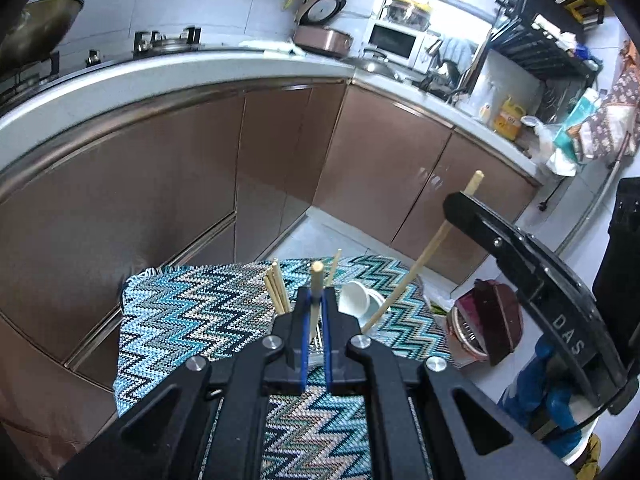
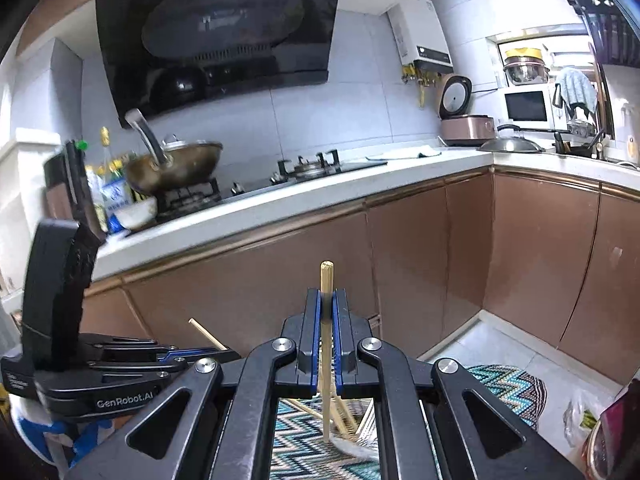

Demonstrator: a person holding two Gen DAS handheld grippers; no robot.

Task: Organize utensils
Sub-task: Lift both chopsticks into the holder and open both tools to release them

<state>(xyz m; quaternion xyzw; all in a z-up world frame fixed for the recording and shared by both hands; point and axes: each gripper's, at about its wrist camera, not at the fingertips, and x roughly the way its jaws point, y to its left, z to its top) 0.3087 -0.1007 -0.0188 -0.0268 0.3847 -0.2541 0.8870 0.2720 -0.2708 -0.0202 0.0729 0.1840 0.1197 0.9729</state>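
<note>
Left wrist view: left gripper point(image 1: 316, 300) has its jaws clamped on a chopstick point(image 1: 317, 276), raised over the zigzag cloth point(image 1: 192, 320). Right gripper point(image 2: 327, 304) likewise pinches a second chopstick point(image 2: 327, 276). Carrying step; next, both likely go with the loose chopsticks point(image 1: 276, 286).

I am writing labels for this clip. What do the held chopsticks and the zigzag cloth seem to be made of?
Chopstick in the left gripper: probably bamboo or light wood, pale tan, matte, round blunt end. Chopstick in the right gripper: the same look. Zigzag cloth: woven textile, probably cotton or similar, with visible weave texture and a fringed edge, not shiny.
</note>
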